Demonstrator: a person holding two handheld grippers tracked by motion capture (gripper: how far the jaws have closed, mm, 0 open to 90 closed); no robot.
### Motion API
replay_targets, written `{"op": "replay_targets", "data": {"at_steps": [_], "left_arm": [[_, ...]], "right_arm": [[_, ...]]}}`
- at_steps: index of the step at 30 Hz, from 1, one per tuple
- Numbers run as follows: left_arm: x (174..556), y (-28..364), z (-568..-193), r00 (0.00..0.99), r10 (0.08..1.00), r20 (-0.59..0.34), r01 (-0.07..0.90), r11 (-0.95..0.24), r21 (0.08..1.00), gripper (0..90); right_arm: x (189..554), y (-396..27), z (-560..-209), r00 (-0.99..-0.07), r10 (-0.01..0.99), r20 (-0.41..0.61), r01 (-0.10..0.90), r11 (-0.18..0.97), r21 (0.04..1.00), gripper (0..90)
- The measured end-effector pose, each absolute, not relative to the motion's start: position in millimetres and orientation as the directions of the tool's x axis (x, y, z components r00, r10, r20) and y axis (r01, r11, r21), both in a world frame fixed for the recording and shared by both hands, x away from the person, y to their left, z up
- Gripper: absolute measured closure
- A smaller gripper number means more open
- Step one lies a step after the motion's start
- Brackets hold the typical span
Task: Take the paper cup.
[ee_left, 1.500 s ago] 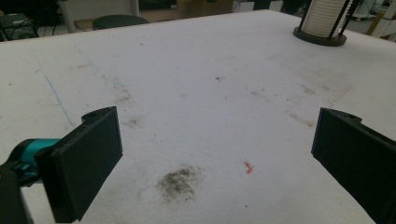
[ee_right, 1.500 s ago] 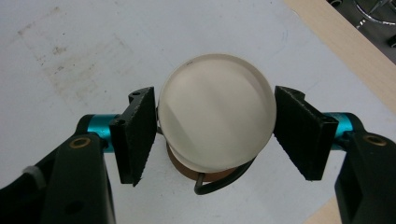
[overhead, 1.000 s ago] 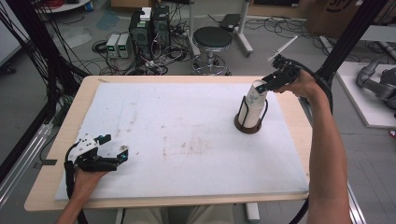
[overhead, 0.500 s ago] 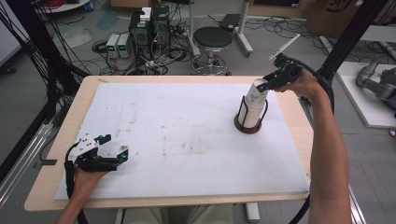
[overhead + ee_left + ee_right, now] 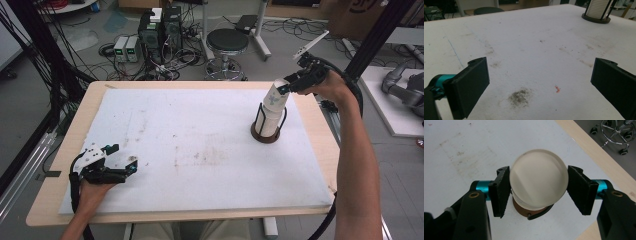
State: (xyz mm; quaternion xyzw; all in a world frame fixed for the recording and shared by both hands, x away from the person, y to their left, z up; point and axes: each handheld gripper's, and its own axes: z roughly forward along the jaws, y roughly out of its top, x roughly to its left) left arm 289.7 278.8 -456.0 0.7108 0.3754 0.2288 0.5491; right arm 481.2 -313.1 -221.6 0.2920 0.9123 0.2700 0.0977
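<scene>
- at the far right of the white foam-covered table (image 5: 200, 150), the person's right gripper (image 5: 286, 88) clamps the top paper cup (image 5: 276, 96) of a stack of paper cups (image 5: 269, 119) standing in a dark wire-framed cup holder (image 5: 266, 134).
- from the right gripper view, the cup (image 5: 538, 181) sits squarely between the two black pads, one pad (image 5: 502, 191) pressed to its one side and the other (image 5: 579, 190) to the opposite side; the jaws stand as narrow as the cup's width allows, closed on it just below the rim.
- the stack's long axis runs close to upright, the gripped cup leaning a little toward the hand, and the gripper looks straight down that axis onto the cup's round closed bottom; the holder's brown base (image 5: 524, 211) peeks out beneath it.
- any lift, by my judgement, has to go up along that axis so the cup slides free of the stack and clears the holder's wire posts.
- the left gripper (image 5: 122, 169) rests low at the near left corner of the table, well apart from the holder; its jaws are spread wide and hold nothing, only stained foam between them in the left gripper view.
- the right hand is plainly the nearer one; the holder (image 5: 597, 18) shows far off across the table from the left gripper.
</scene>
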Motion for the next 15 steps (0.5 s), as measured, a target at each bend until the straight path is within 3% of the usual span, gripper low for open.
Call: {"op": "replay_targets", "data": {"at_steps": [15], "left_arm": [[290, 279, -456, 0.615, 0.783, -0.093, 0.286, -0.111, 0.952, 1.8]], "right_arm": [[470, -315, -191, -0.811, 0.583, -0.048, 0.445, 0.667, 0.597, 38.6]]}}
